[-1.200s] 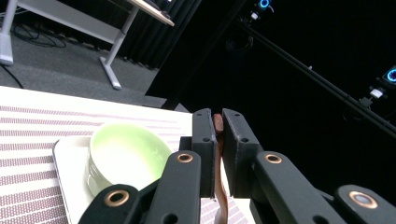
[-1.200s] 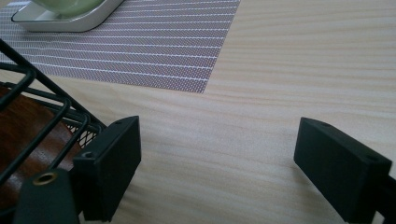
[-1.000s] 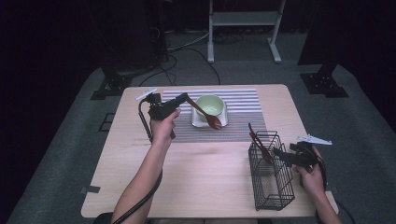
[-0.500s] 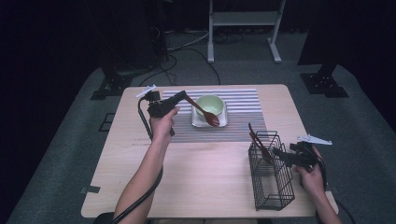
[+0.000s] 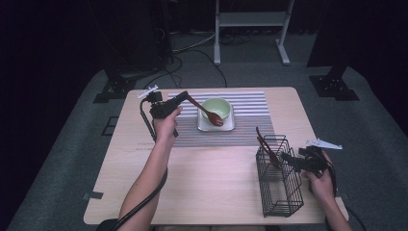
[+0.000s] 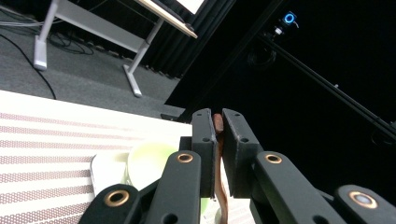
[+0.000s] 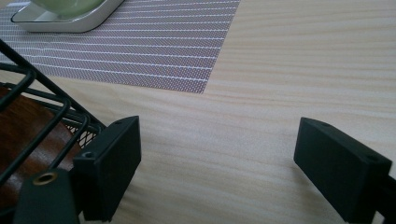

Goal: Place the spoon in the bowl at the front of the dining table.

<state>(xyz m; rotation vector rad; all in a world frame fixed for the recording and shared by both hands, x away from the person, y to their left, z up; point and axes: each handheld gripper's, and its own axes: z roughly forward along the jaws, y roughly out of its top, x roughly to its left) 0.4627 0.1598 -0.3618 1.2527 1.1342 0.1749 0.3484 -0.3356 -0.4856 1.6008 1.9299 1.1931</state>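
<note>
A: High view. What do the left tongs [image 5: 185,96] hold?

B: They are pinched on the handle of a brown spoon [image 5: 208,113]. From the tongs the spoon slants down to its head, which lies at the rim of a pale green bowl [image 5: 216,107]. The bowl stands in a white dish [image 5: 229,126] on a striped mat [image 5: 255,108], just beyond the left tongs.

A: And the right tongs [image 5: 288,158]?

B: They sit at the right side of a black wire basket [image 5: 279,185] on the worktop [image 5: 211,185], well apart from the left tongs. Dark wooden utensils [image 5: 263,144] stand inside the basket, at its far end, leaning above the rim.

A: Left gripper view. What does it add?

B: The left tongs [image 6: 218,128] pressed together on the spoon handle [image 6: 218,154], a thin brown strip between the pads. Below and to the left of the tongs lie the bowl [image 6: 150,156], the dish [image 6: 108,165] and the mat [image 6: 42,154].

A: Right gripper view?

B: The right tongs [image 7: 217,154] spread wide with nothing but bare worktop [image 7: 299,60] between them. The basket wire [image 7: 51,116] runs beside the left-hand pad; whether they touch cannot be told. Dark wood [image 7: 23,130] shows behind the wire. Beyond the tongs, the mat corner [image 7: 154,46] and the dish [image 7: 70,21] with the bowl [image 7: 70,5] in it.
</note>
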